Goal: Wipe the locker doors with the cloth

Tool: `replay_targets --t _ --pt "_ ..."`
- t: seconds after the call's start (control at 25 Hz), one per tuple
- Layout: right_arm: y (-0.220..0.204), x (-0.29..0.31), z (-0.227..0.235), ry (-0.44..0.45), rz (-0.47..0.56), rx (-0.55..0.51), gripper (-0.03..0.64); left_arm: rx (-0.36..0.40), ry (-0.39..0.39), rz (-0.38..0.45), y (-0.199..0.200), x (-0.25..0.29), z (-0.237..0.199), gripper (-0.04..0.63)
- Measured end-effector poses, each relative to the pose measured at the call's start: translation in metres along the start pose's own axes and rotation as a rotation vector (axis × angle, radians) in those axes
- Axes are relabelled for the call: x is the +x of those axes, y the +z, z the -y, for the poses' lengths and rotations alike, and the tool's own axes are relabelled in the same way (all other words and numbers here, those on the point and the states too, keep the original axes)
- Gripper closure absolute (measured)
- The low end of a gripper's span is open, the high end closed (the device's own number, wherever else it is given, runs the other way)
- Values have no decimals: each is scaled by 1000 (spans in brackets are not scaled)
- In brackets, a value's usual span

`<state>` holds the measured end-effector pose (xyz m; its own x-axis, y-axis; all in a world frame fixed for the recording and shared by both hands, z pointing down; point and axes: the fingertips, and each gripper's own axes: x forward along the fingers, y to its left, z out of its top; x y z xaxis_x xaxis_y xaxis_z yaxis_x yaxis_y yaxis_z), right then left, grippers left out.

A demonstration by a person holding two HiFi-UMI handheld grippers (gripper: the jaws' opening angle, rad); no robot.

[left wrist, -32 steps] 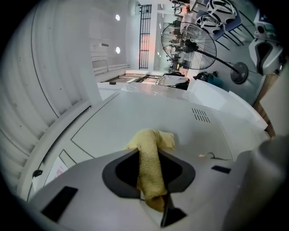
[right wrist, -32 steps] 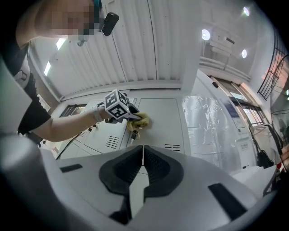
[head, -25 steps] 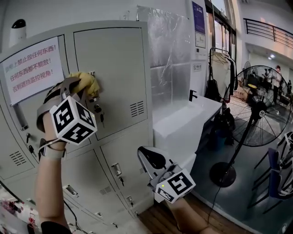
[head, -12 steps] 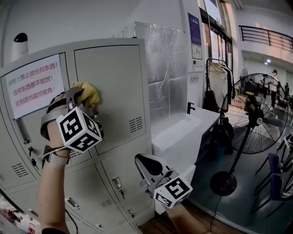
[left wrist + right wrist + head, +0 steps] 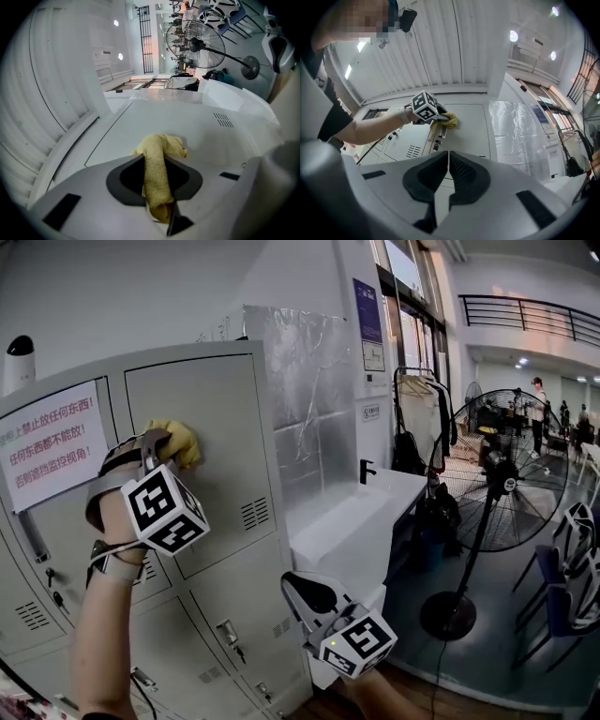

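The yellow cloth (image 5: 178, 441) is pinched in our left hand-held gripper (image 5: 159, 448), jaws clenched on its folded middle, and its loose wad presses against the upper grey locker door (image 5: 211, 395) near that door's left edge. Our right hand-held gripper (image 5: 309, 592) hangs low and well apart, jaws together on nothing. To wipe well, we judge we should hold even pressure and sweep overlapping passes toward the door's right edge, down past the vent slots (image 5: 255, 514).
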<state>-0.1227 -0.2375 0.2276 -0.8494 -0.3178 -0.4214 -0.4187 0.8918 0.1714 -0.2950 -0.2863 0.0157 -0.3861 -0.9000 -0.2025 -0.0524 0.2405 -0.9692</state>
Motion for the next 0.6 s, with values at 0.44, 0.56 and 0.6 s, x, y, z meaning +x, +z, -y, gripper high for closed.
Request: replay_targets --t 0.44,0.56,0.6 --pt "-12 -49 49 -165 -51 8 595 10 -55 78 59 44 17 510" --pt "-14 -65 64 -213 -50 19 595 5 -79 103 79 58 24 511" --pt "-14 -70 68 -231 -52 17 595 8 -87 111 86 62 27 510"
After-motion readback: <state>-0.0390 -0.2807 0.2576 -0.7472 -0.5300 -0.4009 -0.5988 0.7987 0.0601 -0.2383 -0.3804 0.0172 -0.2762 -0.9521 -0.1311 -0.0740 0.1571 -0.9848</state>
